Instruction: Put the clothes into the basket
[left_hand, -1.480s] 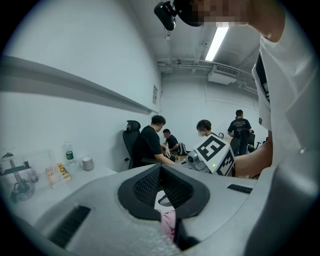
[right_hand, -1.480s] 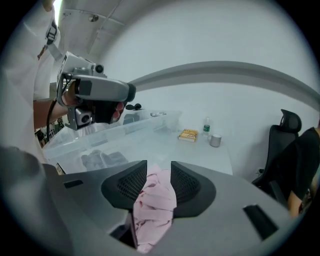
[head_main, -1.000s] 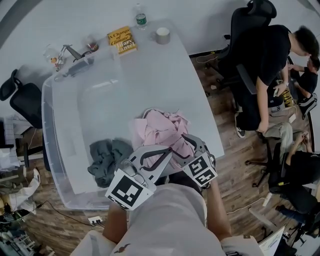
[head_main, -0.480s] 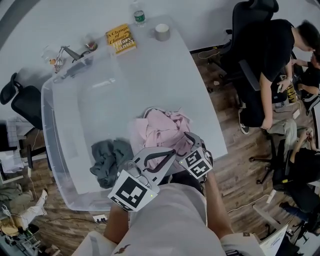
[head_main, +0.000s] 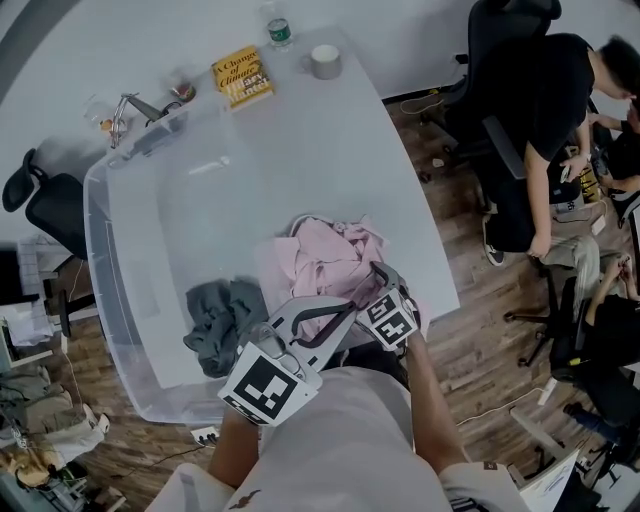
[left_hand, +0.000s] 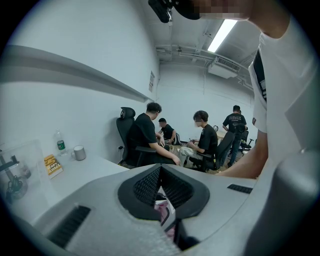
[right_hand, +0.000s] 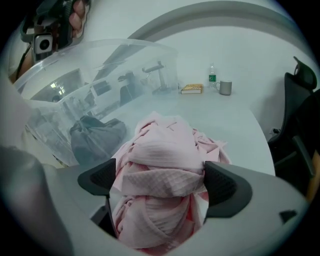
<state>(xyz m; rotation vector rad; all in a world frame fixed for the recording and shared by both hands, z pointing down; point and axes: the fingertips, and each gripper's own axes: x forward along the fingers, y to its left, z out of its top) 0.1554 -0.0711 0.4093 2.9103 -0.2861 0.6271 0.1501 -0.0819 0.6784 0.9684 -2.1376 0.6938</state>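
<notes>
Pink garment (right_hand: 160, 150) lies between the right gripper's (right_hand: 161, 182) just-opened, wide-spread jaws beside the basket (right_hand: 75, 65); closing and lifting should follow.

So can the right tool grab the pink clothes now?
Probably yes. The right tool has just been opening its jaws, and they now stand wide on either side of the pink clothes. The bundle sits right between them and nothing else is in the way.
</notes>
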